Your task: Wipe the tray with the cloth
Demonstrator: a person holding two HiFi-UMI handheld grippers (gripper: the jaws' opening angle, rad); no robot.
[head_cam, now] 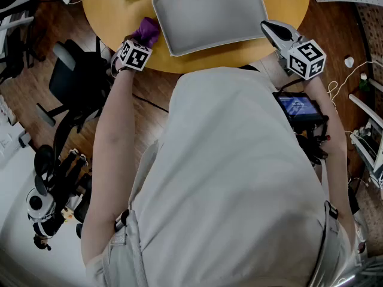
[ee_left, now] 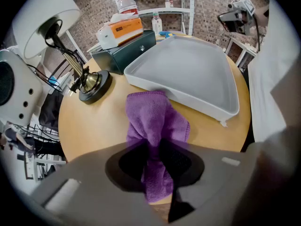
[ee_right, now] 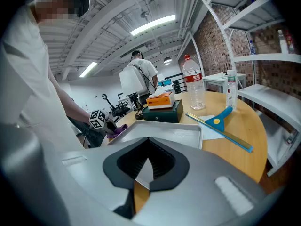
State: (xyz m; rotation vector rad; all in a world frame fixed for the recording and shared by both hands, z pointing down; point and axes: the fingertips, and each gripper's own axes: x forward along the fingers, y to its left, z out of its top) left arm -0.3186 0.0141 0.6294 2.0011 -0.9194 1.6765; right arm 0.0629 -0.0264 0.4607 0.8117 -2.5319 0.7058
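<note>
Beside the tray (ee_left: 188,69) on the table (ee_left: 94,121), the left gripper (ee_left: 155,149) clenched its fingers on the cloth (ee_left: 153,117), ready for wiping; the right gripper (ee_right: 148,145), fingers closed together, sat at the tray's corner, likely steadying it.

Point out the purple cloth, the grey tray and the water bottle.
purple cloth (ee_left: 155,121), left gripper view, upper fold
grey tray (head_cam: 209,11), head view, bare floor
water bottle (ee_right: 194,88), right gripper view, clear body
</note>
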